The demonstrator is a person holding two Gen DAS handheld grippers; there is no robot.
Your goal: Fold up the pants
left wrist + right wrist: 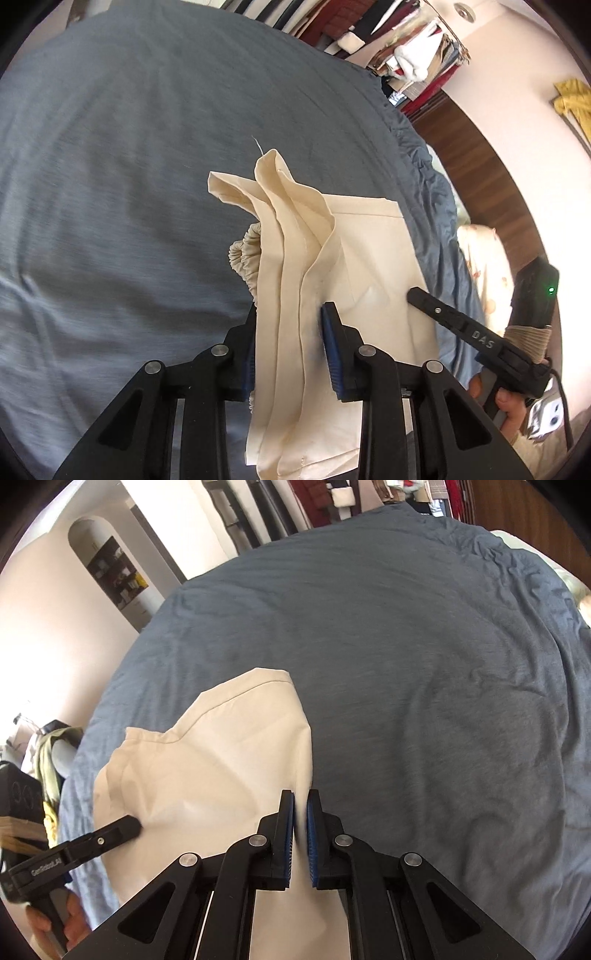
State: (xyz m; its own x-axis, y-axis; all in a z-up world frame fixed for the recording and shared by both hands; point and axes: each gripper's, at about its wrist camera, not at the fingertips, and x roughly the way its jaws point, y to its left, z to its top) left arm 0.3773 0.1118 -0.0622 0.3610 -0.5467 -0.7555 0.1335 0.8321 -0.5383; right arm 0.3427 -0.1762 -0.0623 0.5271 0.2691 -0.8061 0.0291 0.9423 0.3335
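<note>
Bed (424,664) under wrinkled blue-grey sheet (110,184), cream pants (376,251) partly resting there.

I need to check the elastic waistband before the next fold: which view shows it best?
The left wrist view: the gathered waistband shows at the left edge of the cream pants. The right wrist view shows only smooth pant fabric, no waistband.

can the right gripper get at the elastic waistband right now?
Probably not. The right gripper is shut on the pants' edge, and the waistband lies beyond the left gripper and the bunched folds it holds.
</note>
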